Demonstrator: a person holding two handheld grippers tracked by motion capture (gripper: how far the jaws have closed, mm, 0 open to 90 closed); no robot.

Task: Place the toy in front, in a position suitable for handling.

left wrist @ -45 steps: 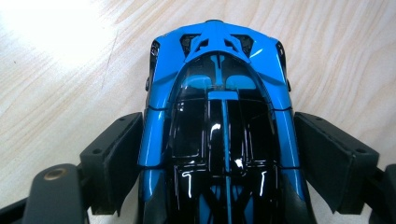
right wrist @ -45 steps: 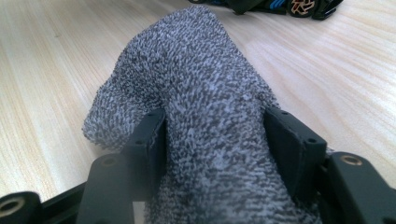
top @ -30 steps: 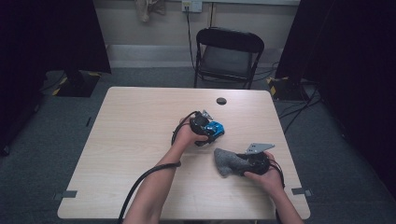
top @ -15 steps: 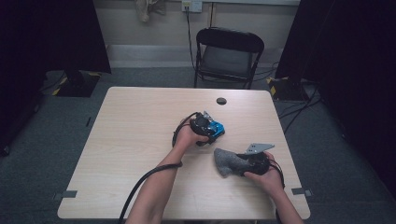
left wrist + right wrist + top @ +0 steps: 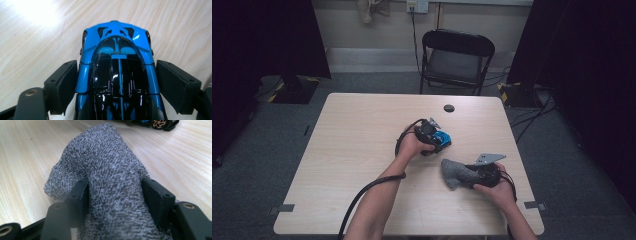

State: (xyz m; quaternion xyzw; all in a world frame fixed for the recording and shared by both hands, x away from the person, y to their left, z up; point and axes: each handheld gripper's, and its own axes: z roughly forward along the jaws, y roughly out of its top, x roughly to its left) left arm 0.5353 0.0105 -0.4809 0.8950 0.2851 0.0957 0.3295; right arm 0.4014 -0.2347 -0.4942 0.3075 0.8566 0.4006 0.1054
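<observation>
A blue and black toy car (image 5: 443,138) stands on the table's middle right. In the left gripper view the car (image 5: 117,50) lies nose away between the jaws, and my left gripper (image 5: 116,72) has just been closing, its pads now against the car's two sides. A grey knitted cloth (image 5: 454,172) lies nearer the front edge, bunched up. My right gripper (image 5: 469,176) is shut on it from the right; in the right gripper view the cloth (image 5: 100,157) bulges up between the pads of that gripper (image 5: 115,187). One wheel of the car (image 5: 160,123) shows beyond the cloth.
The pale wooden table (image 5: 357,145) has a small black round disc (image 5: 449,108) near its far edge. A black folding chair (image 5: 455,60) stands behind the table. Dark curtains hang at both sides, and cables trail on the floor at the right.
</observation>
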